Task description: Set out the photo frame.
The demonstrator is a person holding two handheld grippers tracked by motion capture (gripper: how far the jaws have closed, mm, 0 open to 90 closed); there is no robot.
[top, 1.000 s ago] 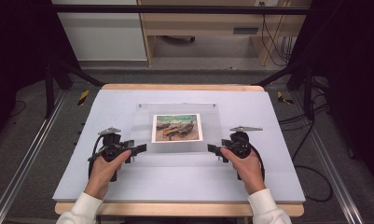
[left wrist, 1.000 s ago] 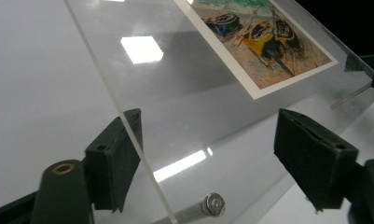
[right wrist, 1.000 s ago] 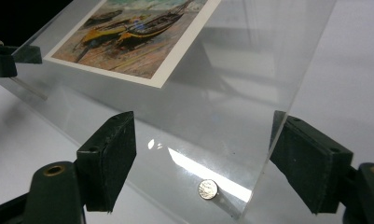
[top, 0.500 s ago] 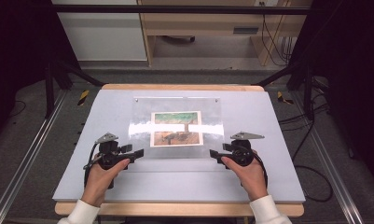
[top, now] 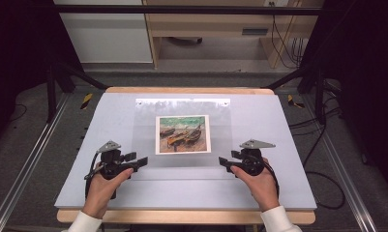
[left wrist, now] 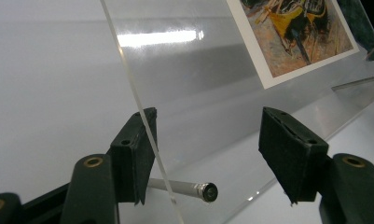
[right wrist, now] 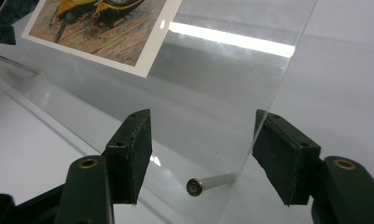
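Grey matting covers the table (top: 75,159), and a clear acrylic frame (top: 182,133) with a boat picture (top: 183,134) stands tilted at its middle. At the frame's near left corner the left gripper (top: 142,161) is spread apart, the pane's edge against one pad. At its near right corner the right gripper (top: 222,161) also gapes, astride the pane's edge.

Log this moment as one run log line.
scene: clear acrylic frame with boat print on table | left gripper: open | right gripper: open
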